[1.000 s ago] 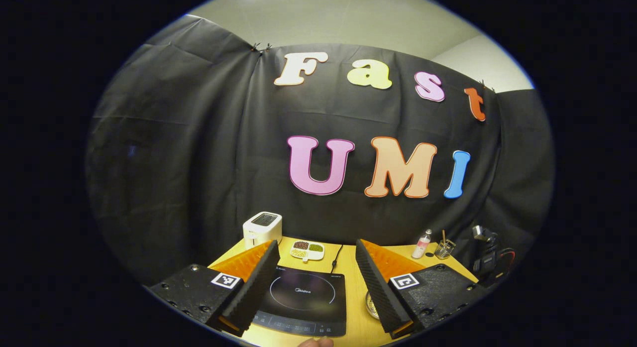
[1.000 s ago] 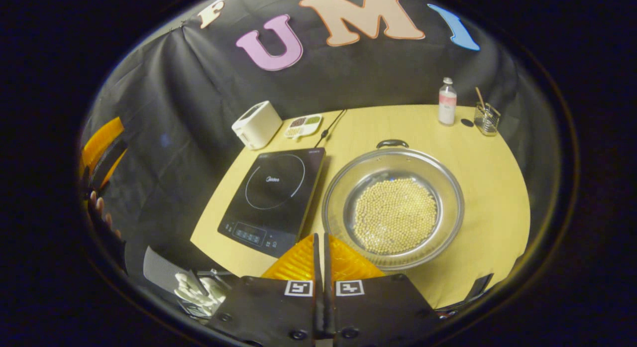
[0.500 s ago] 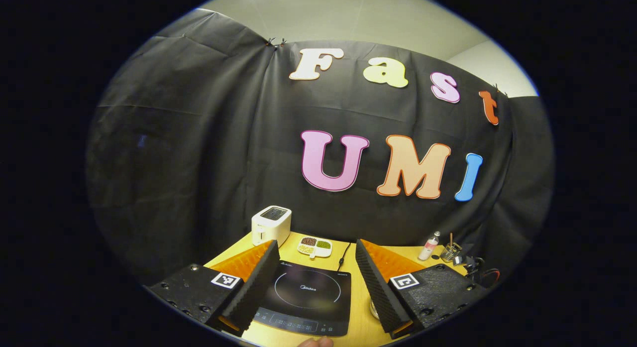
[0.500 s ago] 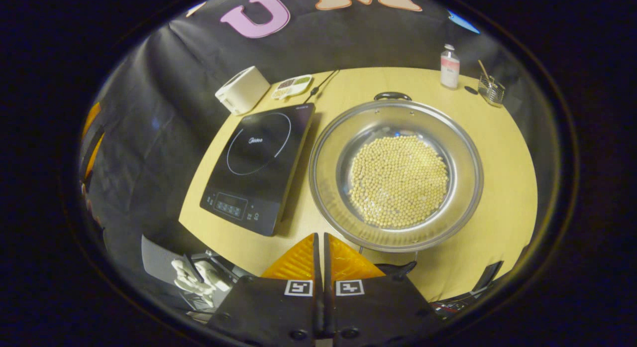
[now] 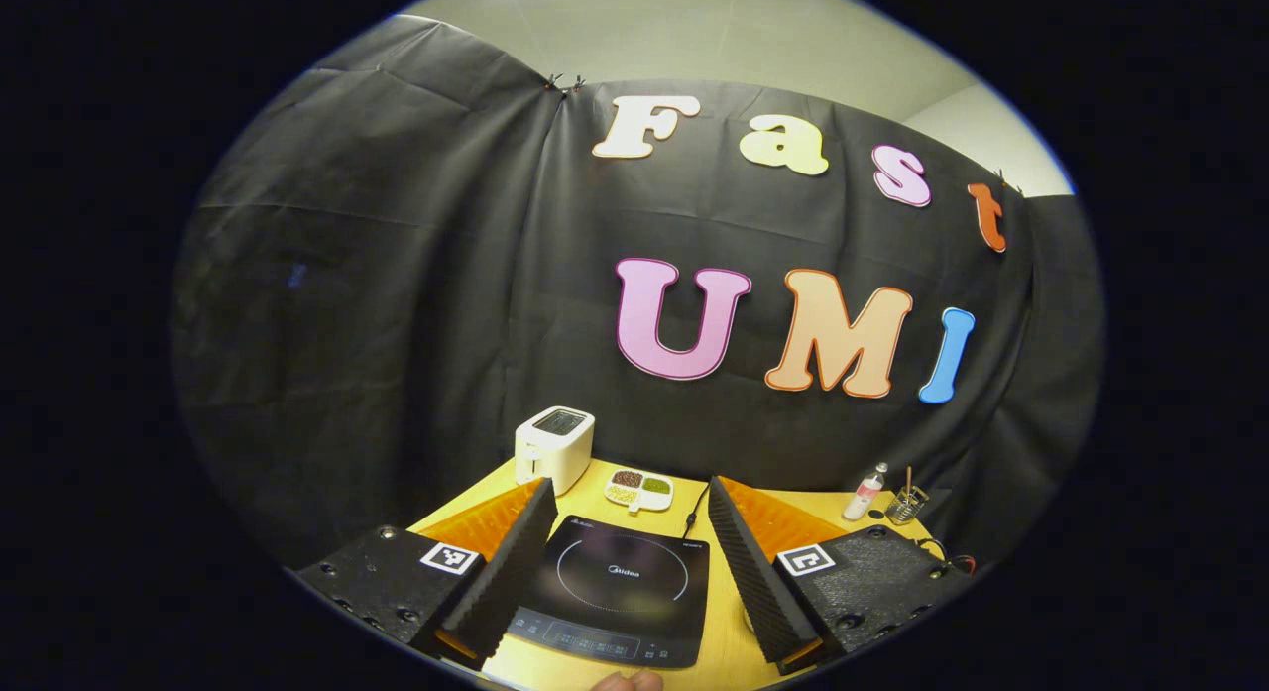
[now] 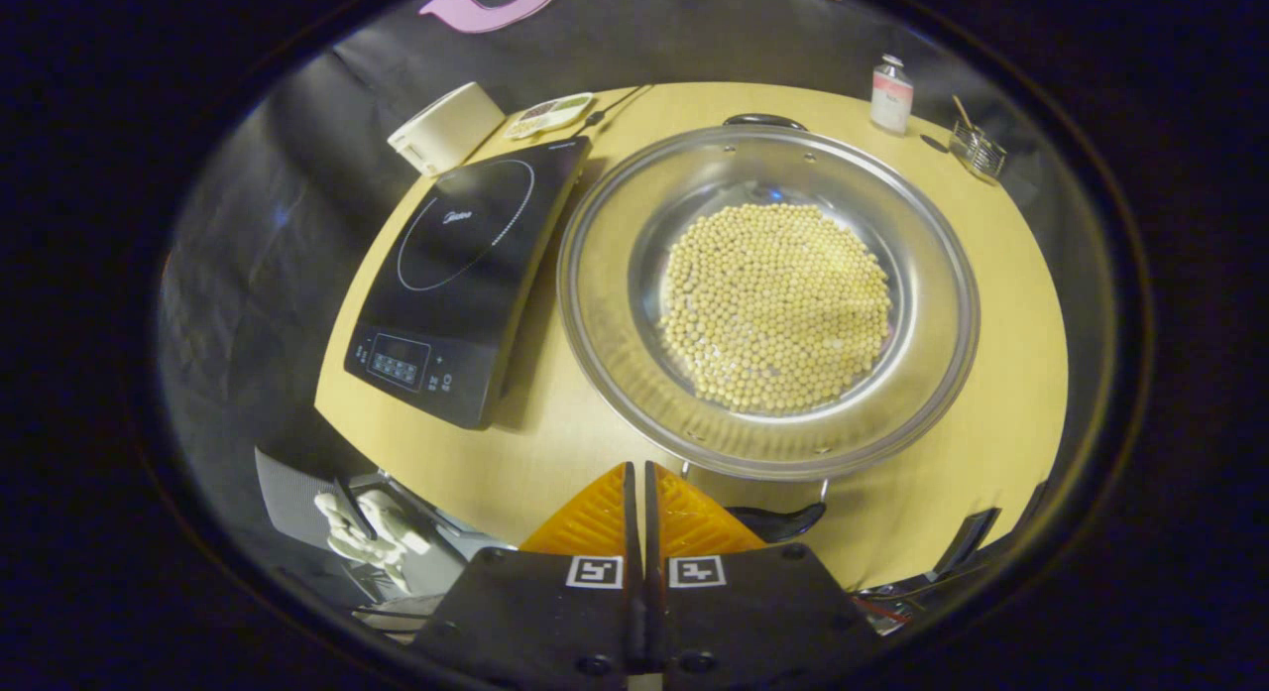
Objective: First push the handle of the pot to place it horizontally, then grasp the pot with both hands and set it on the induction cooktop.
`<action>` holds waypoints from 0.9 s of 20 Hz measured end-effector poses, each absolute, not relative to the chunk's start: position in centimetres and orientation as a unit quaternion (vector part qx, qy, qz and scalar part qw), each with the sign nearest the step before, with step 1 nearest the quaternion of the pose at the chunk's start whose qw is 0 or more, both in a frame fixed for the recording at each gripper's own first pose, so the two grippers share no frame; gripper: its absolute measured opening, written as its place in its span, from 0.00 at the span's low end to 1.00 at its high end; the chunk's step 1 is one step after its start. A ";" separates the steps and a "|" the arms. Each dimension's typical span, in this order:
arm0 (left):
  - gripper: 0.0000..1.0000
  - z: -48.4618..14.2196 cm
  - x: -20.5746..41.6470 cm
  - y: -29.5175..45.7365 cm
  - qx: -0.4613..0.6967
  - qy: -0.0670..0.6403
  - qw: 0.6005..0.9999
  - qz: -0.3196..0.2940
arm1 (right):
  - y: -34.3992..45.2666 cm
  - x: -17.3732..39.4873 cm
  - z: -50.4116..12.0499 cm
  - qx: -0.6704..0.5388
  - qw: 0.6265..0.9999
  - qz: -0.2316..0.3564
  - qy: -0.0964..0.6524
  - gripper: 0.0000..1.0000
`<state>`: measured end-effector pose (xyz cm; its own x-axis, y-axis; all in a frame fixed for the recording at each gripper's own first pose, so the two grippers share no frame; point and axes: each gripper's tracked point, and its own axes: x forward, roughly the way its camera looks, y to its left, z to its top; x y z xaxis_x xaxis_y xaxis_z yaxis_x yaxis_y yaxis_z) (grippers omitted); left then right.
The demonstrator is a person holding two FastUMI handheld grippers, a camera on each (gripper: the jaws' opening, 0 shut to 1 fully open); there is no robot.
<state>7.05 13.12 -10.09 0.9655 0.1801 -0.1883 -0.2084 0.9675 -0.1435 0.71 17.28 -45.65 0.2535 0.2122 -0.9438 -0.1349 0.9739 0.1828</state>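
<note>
Pot [image 6: 595, 304], holding pale beans [image 6: 775, 306], is sitting on desk [image 6: 1001, 304] just right of cooktop [image 6: 461, 275]. Right tool [image 6: 639, 478] is hovering pinched together beside near handle [image 6: 778, 520]; left tool [image 5: 627, 572] is gaping wide.

A wide steel pot [image 6: 768, 294] filled with pale beans [image 6: 775, 306] is seen on a wooden counter [image 6: 555, 443], just right of a black induction cooktop [image 6: 461, 275]. The right claw [image 6: 637, 493] is held closed beside the pot's near handle [image 6: 778, 520].
</note>
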 end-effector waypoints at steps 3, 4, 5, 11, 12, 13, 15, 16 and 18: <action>0.88 -10.0 7.0 12.9 -0.076 0.089 0.988 0.099 | 16.9 0.8 -45.8 0.054 0.788 0.098 0.606 0.01; 0.92 -9.9 7.0 12.7 -0.075 0.088 0.988 0.098 | 16.6 0.8 -45.9 0.056 0.789 0.095 0.605 0.03; 0.95 -9.8 7.0 12.6 -0.074 0.088 0.989 0.098 | 16.2 0.8 -45.9 0.054 0.789 0.094 0.604 0.01; 0.89 -9.8 6.7 12.0 -0.071 0.090 0.989 0.096 | 14.3 0.8 -45.9 0.060 0.791 0.082 0.603 0.01; 0.89 -9.7 6.7 11.8 -0.071 0.089 0.989 0.097 | 13.9 0.9 -45.9 0.061 0.791 0.079 0.603 0.00; 0.89 -9.7 6.8 11.7 -0.071 0.089 0.989 0.098 | 13.4 1.0 -45.9 0.061 0.792 0.077 0.603 0.00; 0.89 -9.7 6.7 11.4 -0.072 0.089 0.988 0.104 | 12.6 1.0 -46.1 0.059 0.790 0.075 0.605 0.00; 0.89 -9.8 6.6 11.4 -0.074 0.089 0.988 0.106 | 12.2 1.1 -46.1 0.057 0.791 0.074 0.605 0.00; 0.94 -9.9 6.6 11.1 -0.075 0.091 0.987 0.110 | 11.3 1.2 -46.3 0.056 0.790 0.073 0.606 0.02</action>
<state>6.57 11.11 -9.93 0.9591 0.2038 -0.1966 -0.2311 0.9645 -0.1279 1.22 11.33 -46.26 0.2544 0.1834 -0.9496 -0.0479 0.9830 0.1770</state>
